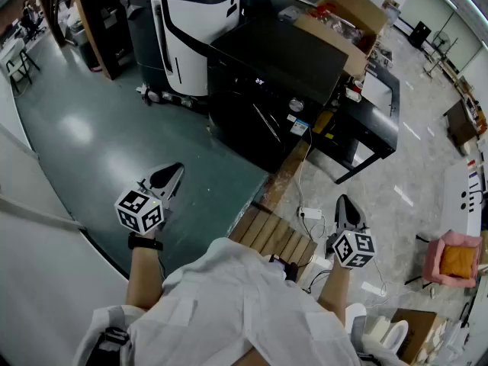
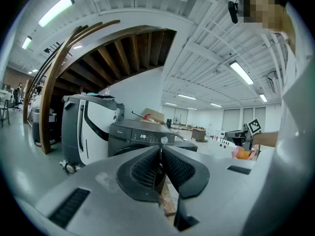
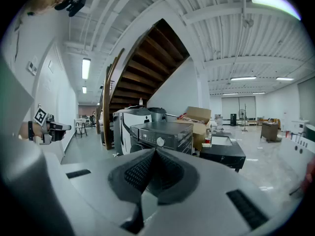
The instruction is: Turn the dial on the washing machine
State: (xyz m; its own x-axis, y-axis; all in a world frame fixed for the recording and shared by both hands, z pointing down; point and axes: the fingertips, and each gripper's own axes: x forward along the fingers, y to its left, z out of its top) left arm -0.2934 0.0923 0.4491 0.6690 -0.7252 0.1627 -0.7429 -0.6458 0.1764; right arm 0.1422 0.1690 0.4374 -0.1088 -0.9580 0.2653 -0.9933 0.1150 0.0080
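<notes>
Left gripper (image 1: 174, 171): you held it out over the grey-green floor, and its own view (image 2: 160, 151) showed the ribbed pads closed against each other with nothing between them.
Right gripper (image 1: 345, 204): you held it above the pale floor just beside the wooden pallet (image 1: 274, 235); its own view (image 3: 155, 154) showed the jaws met at the tips, holding nothing.
Marker cubes: one sat on each gripper near your wrist, the left (image 1: 139, 210) and the right (image 1: 353, 248).
Washing machine (image 1: 274, 82): the dark front-loader stood ahead of you, well apart from both grippers; each gripper view pointed toward it (image 2: 140, 139) (image 3: 162, 134).
Dial (image 1: 296, 105): the silver knob sat on the machine's front panel, right of the lit display; neither gripper touched it, and it showed above the jaws in both gripper views (image 2: 165, 139) (image 3: 160, 141).
Left of the machine: a white-and-black unit (image 1: 187, 29) stood just beside it.
Right of the machine: an open cardboard box (image 1: 343, 21) sat behind a low black table (image 1: 366, 120).
Floor by you: a white power strip (image 1: 310, 213) lay near the pallet's far end.
Staircase (image 3: 147, 58): dark wooden steps rose behind the machines.
</notes>
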